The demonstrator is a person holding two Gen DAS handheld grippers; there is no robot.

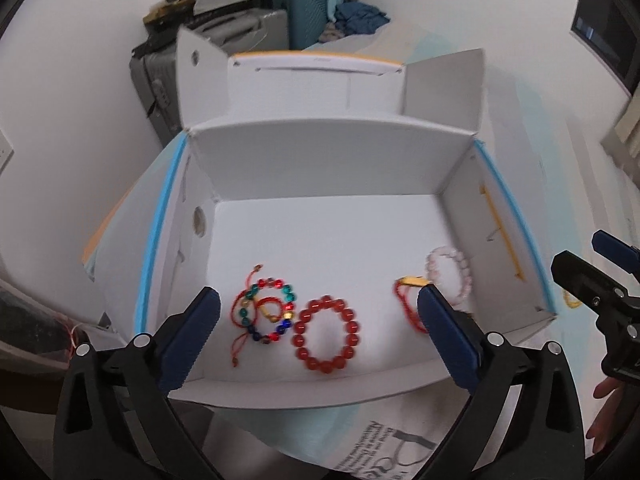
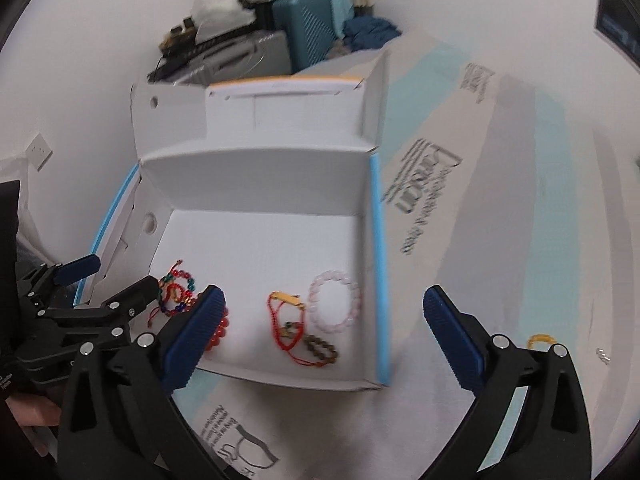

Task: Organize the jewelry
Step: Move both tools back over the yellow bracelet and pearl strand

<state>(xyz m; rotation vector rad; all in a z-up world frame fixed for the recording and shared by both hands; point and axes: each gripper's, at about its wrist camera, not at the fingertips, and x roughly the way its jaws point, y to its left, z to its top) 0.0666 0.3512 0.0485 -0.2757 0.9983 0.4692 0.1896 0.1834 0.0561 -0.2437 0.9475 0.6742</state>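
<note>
An open white box with blue edges holds the jewelry. Inside lie a multicolour bead bracelet on red cord, a red bead bracelet, a red cord with a gold plate and a pink bead bracelet. My left gripper hangs open above the box's near left part, holding nothing. My right gripper is open and empty above the box's right wall. Its view also shows a dark bead bracelet by the red cord. A yellow ring lies outside the box.
The box stands on a printed white and pale blue sheet. A small silver piece lies right of the yellow ring. Suitcases and clothes are piled behind. A hand holds the right gripper.
</note>
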